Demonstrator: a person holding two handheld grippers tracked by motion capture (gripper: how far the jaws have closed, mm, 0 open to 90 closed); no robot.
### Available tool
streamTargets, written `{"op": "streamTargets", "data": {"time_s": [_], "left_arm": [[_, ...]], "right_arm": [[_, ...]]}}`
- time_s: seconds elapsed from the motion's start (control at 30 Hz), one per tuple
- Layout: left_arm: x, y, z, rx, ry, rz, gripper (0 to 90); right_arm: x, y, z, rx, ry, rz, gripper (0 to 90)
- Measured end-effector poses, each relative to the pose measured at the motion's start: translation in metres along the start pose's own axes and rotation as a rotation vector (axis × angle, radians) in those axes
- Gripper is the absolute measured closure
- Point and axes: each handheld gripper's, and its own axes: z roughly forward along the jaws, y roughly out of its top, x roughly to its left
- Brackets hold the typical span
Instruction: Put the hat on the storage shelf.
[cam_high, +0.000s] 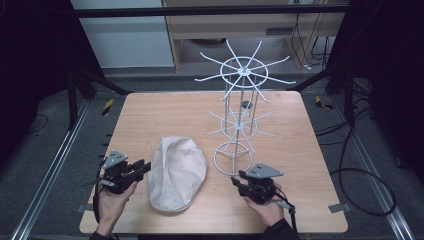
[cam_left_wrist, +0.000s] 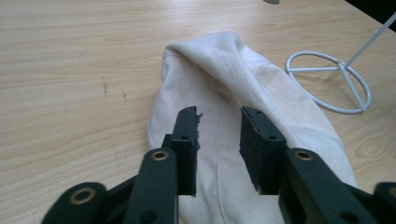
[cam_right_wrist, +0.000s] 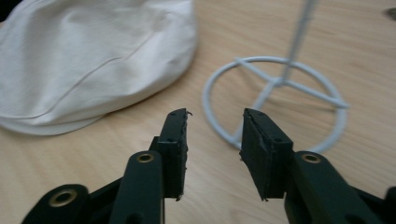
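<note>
Wooden table (cam_high: 150, 107): both hands hold parted claws flanking cap (cam_high: 177, 172).

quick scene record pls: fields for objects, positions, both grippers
surface: wooden table
item: cream flat cap, lying flat near the front edge
rack: white wire hat stand, upright, ring base on the table right of the cap
left gripper: open, nothing between the fingers, aimed at the cap's left edge, just short of it
right gripper: open, nothing held, aimed toward the stand's base ring and the cap
cap on stand: no
</note>
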Motion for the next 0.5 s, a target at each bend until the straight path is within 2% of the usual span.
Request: {"op": "streamTargets", "data": {"time_s": [0.03,0.07,0.1,0.13,0.17,0.2,0.23,0.27,0.33,0.4,0.43,0.5], "left_arm": [[-0.004,0.003,-0.002,-0.01,0.0,0.009,61.6],[-0.004,0.003,-0.002,-0.01,0.0,0.009,60.3],[-0.005,0.005,-0.003,-0.013,0.002,0.014,60.3],[-0.007,0.006,-0.004,-0.015,0.001,0.017,56.5],[-0.008,0.008,-0.005,-0.013,0.0,0.019,56.5],[-0.01,0.009,-0.006,-0.011,0.001,0.024,53.9],[-0.011,0.011,-0.006,-0.021,0.004,0.023,53.9],[-0.014,0.013,-0.007,-0.022,0.008,0.029,50.7],[-0.016,0.016,-0.007,-0.018,0.006,0.033,48.6],[-0.018,0.017,-0.007,-0.017,0.003,0.037,48.6],[-0.02,0.019,-0.007,-0.013,0.005,0.042,47.9],[-0.022,0.021,-0.006,-0.006,0.005,0.047,46.6]], "right_arm": [[-0.013,-0.002,-0.007,-0.012,-0.046,0.008,57.3],[-0.013,-0.002,-0.007,-0.012,-0.046,0.008,57.3],[-0.019,-0.003,-0.011,-0.018,-0.068,0.015,56.1],[-0.03,-0.005,-0.017,-0.024,-0.108,0.038,53.8],[-0.03,-0.005,-0.017,-0.024,-0.108,0.038,53.8],[-0.041,-0.009,-0.023,-0.023,-0.144,0.056,51.5],[-0.041,-0.009,-0.023,-0.023,-0.144,0.056,51.5],[-0.051,-0.012,-0.026,-0.017,-0.18,0.067,49.7],[-0.061,-0.016,-0.03,-0.009,-0.215,0.076,47.4],[-0.065,-0.018,-0.031,-0.009,-0.231,0.082,46.2],[-0.072,-0.02,-0.033,-0.005,-0.263,0.093,43.0],[-0.075,-0.022,-0.034,-0.004,-0.278,0.094,42.2]]}}
